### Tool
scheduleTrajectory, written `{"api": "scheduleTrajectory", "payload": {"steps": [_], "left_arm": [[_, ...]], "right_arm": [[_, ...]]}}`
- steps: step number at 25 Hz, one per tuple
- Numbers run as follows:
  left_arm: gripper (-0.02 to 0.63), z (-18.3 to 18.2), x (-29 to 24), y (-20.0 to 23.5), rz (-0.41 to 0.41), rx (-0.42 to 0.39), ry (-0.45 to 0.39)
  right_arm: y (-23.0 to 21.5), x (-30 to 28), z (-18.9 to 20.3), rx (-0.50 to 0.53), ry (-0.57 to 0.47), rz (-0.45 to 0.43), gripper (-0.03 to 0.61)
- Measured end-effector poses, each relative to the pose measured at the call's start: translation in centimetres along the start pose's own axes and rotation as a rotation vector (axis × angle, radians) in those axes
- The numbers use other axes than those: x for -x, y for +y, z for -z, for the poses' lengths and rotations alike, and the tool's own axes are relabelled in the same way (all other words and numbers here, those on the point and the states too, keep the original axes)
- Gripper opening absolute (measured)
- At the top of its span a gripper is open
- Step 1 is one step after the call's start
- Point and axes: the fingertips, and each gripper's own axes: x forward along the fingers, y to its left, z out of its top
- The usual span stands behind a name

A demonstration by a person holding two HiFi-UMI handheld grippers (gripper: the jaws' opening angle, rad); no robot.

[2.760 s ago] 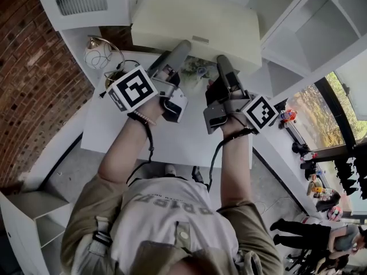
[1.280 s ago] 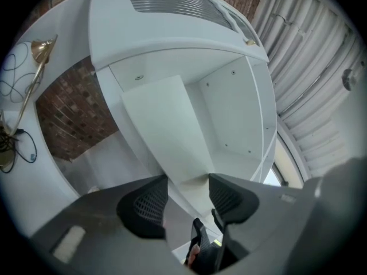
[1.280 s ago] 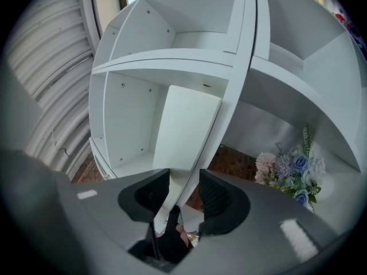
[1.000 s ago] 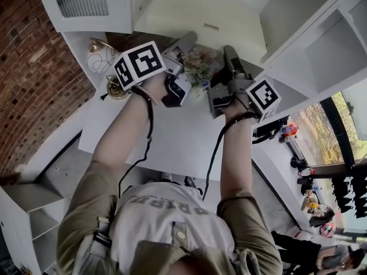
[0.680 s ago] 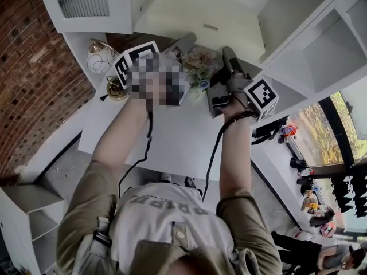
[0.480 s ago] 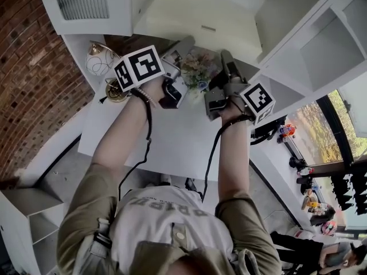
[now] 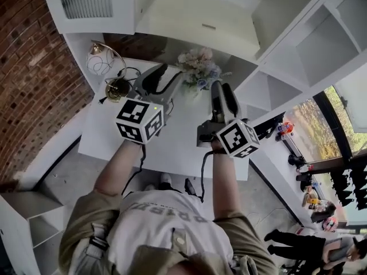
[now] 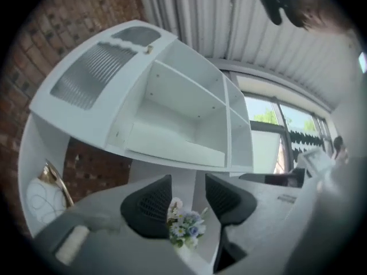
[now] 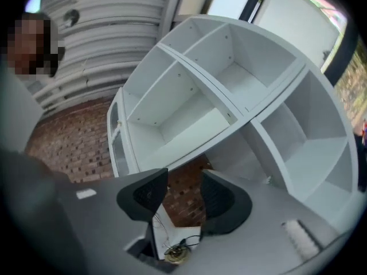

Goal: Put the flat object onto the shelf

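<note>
The flat object is a piece with pale flowers (image 7: 198,67). It stands at the back of the white desk (image 7: 178,145), under the white wall cabinet (image 7: 198,19). My left gripper (image 7: 162,73) is open and hangs just left of the piece, clear of it. In the left gripper view the flowers (image 8: 183,225) show beyond the left gripper (image 8: 186,196), apart from its fingers. My right gripper (image 7: 222,90) is open below and right of the flowers. Its jaws have just been opening, and in the right gripper view nothing is between them (image 9: 183,191).
A gold wire lamp (image 7: 108,70) with a cord stands at the desk's back left, also visible as the lamp (image 9: 174,254). Open white shelf compartments (image 7: 321,44) rise at the right. A brick wall (image 7: 28,79) is at the left. People stand far off at the lower right.
Both grippers have drawn back from the flower piece toward the person, lowered and rolled. The piece stays standing under the cabinet, out of their grasp.
</note>
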Motion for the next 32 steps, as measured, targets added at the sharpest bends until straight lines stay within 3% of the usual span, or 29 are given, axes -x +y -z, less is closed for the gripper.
{"api": "scheduleTrajectory", "payload": {"steps": [5,11,17,25,32], "left_arm": [[0.104,2.4,5.4,-0.7,-0.122,-0.265,0.001],[0.006,6.9,9.9,-1.2,-0.172,-0.371,0.076],[0.006,9.9,12.8,-0.6,-0.186,-0.356,0.134],[0.006,9.0,12.4,-1.6,-0.154,-0.35,0.102],[0.006,9.0,12.5,-1.2,-0.162,-0.318,0.099]], "right_arm": [[1.0,4.6,3.2,0.323,-0.006,0.125,0.103],[1.8,9.1,7.8,0.55,0.033,0.23,0.007],[2.5,11.4,9.9,0.611,0.049,0.242,0.005],[3.6,11.2,8.8,0.639,-0.002,0.23,0.005],[3.2,11.4,9.5,0.64,0.027,0.24,0.002]]}}
